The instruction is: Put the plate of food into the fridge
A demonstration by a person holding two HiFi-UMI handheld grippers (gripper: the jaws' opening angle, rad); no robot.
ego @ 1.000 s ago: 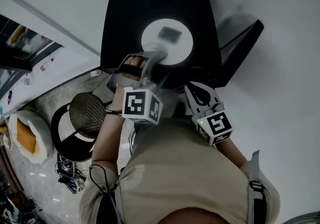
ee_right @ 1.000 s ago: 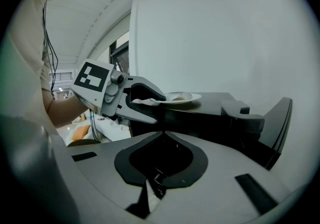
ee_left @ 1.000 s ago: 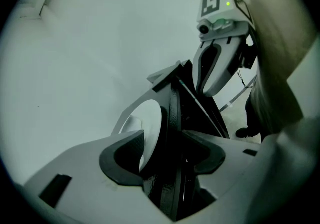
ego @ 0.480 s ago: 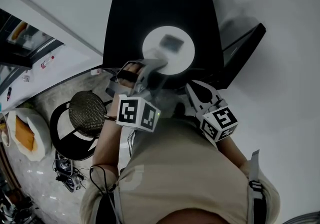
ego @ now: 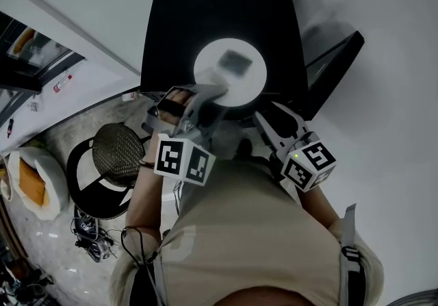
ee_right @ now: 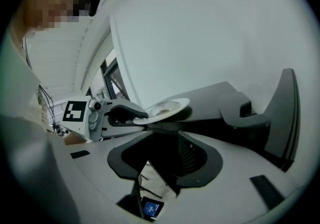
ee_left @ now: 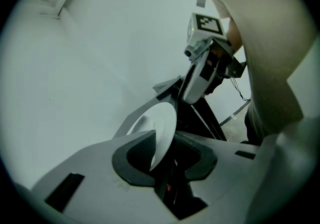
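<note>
Marker cube (ego: 183, 161) — black-white square codes

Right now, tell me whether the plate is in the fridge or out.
Out. The plate sits on top of the black fridge, its rim between the closing jaws of the left claw.

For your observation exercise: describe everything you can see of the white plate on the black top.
The white plate is round, smooth and plain, with a shallow raised rim, and it may be ceramic. It lies flat near the front edge of the black square top. A small dark grey item, too blurred to identify, sits on it slightly off centre. The left gripper is closing its jaws on the plate's near rim, which stands between them. Nothing else touches the plate.
</note>
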